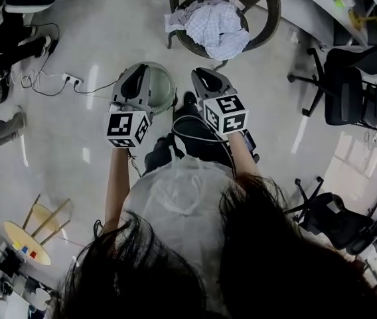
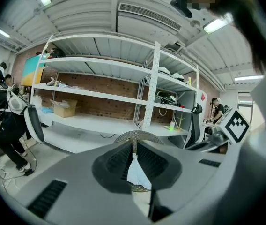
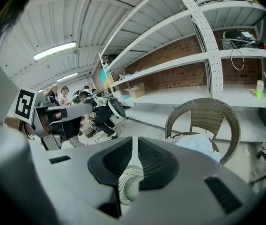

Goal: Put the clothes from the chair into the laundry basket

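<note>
Clothes (image 1: 215,26) lie as a crumpled pale heap on the seat of the wicker chair (image 1: 269,4), at the far side of the floor from the person; one fold hangs over the seat's left edge. The mesh laundry basket (image 1: 164,90) stands on the floor between the person and the chair, partly under the left gripper (image 1: 135,76). The right gripper (image 1: 205,77) hangs just beside it, well short of the heap. Both sets of jaws are pressed together and pinch nothing; the pale shape seen through the slit in each gripper view appears to be the basket.

Likely failure modes:
- Closed jaws that meet the heap would probably push or flatten the cloth rather than take it, so they must spread first.
- The pieces look tangled, so a pinch on one layer may drag its neighbours off the seat and onto the floor, most likely the overhanging fold.
- The basket looks light and sits in the walking line, so a foot or a low gripper may tip or shift it.
- Cable (image 1: 99,86) trails across the floor to the left, a snag risk for dragging fabric.
</note>
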### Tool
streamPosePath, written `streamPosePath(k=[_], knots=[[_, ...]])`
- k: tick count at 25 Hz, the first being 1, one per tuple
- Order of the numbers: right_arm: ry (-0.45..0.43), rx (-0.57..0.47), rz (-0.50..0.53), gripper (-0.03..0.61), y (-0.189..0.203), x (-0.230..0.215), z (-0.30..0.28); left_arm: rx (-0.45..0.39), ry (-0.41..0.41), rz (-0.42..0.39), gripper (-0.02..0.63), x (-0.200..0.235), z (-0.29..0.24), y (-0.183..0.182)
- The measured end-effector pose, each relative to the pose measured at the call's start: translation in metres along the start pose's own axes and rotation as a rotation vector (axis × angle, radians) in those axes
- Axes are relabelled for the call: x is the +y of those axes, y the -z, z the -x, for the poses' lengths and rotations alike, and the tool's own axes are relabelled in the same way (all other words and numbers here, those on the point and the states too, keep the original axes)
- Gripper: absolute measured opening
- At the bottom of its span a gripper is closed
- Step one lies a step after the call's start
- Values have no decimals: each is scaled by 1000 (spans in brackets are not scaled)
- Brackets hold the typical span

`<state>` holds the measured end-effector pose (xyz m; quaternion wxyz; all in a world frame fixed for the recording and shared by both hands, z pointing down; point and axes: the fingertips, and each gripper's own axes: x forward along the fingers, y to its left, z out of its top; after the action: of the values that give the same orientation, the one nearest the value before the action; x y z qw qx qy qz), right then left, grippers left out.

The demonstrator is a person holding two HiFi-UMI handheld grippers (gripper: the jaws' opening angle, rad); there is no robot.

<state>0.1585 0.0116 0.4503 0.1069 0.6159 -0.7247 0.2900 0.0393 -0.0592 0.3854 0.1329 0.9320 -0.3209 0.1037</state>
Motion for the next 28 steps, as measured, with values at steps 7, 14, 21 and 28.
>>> streamPosePath(k=[7, 14, 21, 28], knots=[[25, 51, -46, 48, -5, -87, -46, 23, -50, -46, 40, 25, -76, -9], [31, 24, -267, 49, -10, -181, -115, 84, -50, 7, 40, 32, -132, 24], [86, 189, -243, 51, 51, -267, -196, 182, -6, 30, 40, 38, -186, 83], [98, 364, -152, 229, 113, -317, -250, 253, 9, 91, 40, 56, -220, 139]])
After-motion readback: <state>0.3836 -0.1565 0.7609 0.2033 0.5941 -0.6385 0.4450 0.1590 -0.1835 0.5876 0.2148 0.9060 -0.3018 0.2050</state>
